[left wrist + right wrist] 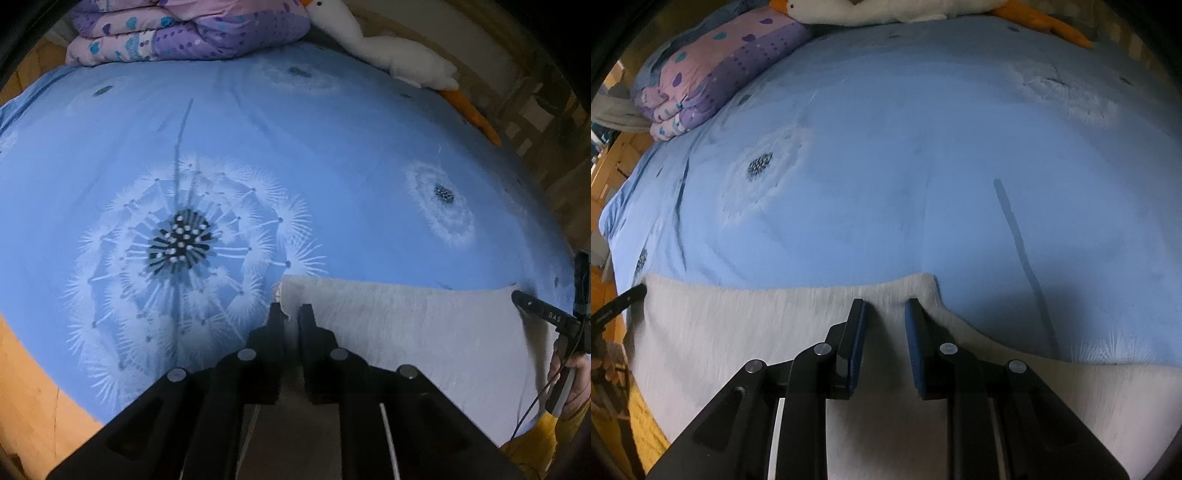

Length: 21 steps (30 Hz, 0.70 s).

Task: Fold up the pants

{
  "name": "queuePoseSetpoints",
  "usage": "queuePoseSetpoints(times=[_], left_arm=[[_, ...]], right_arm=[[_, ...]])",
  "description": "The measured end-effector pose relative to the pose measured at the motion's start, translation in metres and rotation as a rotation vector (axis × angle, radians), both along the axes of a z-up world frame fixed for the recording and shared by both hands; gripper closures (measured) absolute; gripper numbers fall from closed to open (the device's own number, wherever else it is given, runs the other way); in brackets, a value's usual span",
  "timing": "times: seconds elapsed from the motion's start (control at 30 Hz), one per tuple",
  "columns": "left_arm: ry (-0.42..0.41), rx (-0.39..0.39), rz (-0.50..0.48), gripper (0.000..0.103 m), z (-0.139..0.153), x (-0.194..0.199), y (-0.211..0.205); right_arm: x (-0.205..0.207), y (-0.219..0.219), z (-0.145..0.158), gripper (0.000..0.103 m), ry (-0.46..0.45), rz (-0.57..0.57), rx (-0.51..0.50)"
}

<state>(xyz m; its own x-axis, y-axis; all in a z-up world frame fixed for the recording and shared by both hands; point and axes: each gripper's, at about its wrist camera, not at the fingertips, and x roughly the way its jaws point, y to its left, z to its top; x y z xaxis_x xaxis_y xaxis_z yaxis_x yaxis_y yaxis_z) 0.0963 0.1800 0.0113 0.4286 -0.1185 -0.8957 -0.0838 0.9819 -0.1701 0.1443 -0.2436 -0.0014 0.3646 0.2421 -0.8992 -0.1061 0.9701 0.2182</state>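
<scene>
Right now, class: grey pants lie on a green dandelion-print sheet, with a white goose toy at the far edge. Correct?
Not quite. The sheet is blue, not green, as the left wrist view shows. The grey pants and white goose toy are as stated.

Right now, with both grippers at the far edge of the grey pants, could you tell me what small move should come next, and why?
Probably carry both corners together across the bed to lay the fold. The left gripper pinches the left corner of the grey pants, and the right gripper has cloth bunched between its fingers, so the edge looks held at both ends above the blue sheet.
</scene>
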Motion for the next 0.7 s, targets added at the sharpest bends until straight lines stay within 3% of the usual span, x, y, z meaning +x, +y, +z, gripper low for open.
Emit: queuePoseSetpoints(times=[0.13,0.2,0.27,0.33,0.43,0.6,0.7], left_arm=[[-0.017,0.038,-0.003,0.089,0.027,-0.013,-0.006],[-0.039,0.037,-0.024,0.084,0.04,-0.02,-0.013],[-0.062,0.021,-0.048,0.071,0.051,-0.028,-0.024],[-0.07,-0.031,-0.089,0.07,0.055,-0.031,-0.04],[-0.034,-0.095,-0.137,0.07,0.041,-0.032,-0.063],[0.042,0.012,-0.142,0.071,-0.002,-0.02,-0.082],[0.027,0.022,-0.143,0.071,-0.007,-0.02,-0.079]], right_arm=[[-0.013,-0.01,0.021,0.083,-0.016,-0.035,0.049],[-0.021,-0.011,0.032,0.083,-0.028,-0.026,0.074],[-0.031,-0.009,0.038,0.083,-0.023,0.002,0.077],[-0.044,-0.007,0.038,0.083,-0.004,0.04,0.062],[-0.053,0.004,0.023,0.083,0.058,0.089,0.047],[-0.049,0.017,0.004,0.083,0.035,0.11,-0.023],[-0.039,0.018,-0.001,0.083,0.005,0.096,-0.01]])
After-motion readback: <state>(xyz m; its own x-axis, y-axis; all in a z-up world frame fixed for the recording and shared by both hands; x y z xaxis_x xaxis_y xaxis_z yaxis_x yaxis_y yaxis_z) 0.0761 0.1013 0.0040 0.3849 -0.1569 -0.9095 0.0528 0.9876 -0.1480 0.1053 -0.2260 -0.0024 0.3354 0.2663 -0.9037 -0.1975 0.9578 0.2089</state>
